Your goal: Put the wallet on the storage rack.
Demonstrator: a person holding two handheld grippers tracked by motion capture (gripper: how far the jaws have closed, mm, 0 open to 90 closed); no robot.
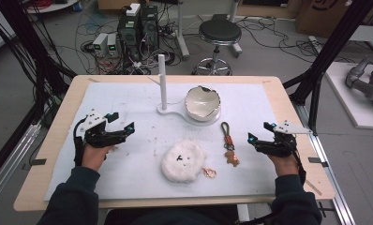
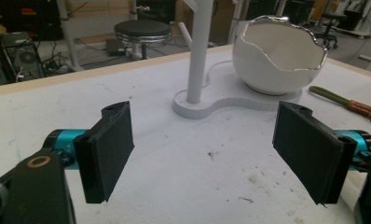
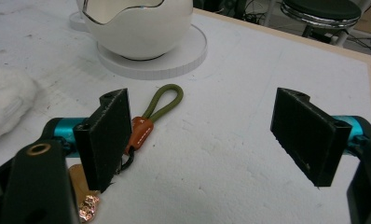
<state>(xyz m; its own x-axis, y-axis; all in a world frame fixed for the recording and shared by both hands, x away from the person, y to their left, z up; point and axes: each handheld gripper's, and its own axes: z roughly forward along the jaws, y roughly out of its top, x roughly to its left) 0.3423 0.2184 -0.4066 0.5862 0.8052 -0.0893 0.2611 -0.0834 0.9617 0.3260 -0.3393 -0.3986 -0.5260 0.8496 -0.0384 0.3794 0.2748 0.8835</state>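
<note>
pad (image 1: 128,101) of white foam covers most of the tabletop, and everything rests on it. stand (image 1: 162,82), a white post on a flat base, rises near the far edge at the middle; the same base carries the egg-shaped bowl (image 1: 202,104), whose jagged rim looks thin and breakable, and nothing can be seen inside it from the high view or the left gripper view. plush (image 1: 183,161), a fluffy white round thing with a small copper charm at its side, lies near the near edge at the middle; it should be light and squashy. keychain (image 3: 148,119), the thing nearest the right gripper (image 1: 264,138), lies between the plush and the right edge, just short of the bowl's base: an olive cord loop, an orange collar, then a gingerbread-shaped charm. it looks light, limp and small, so the stiffer orange collar seems the best place to pinch. the right gripper stands wide open with nothing between its jaws, just right of the keychain. the left gripper (image 1: 120,127) is likewise spread wide and empty, near the left edge.
</note>
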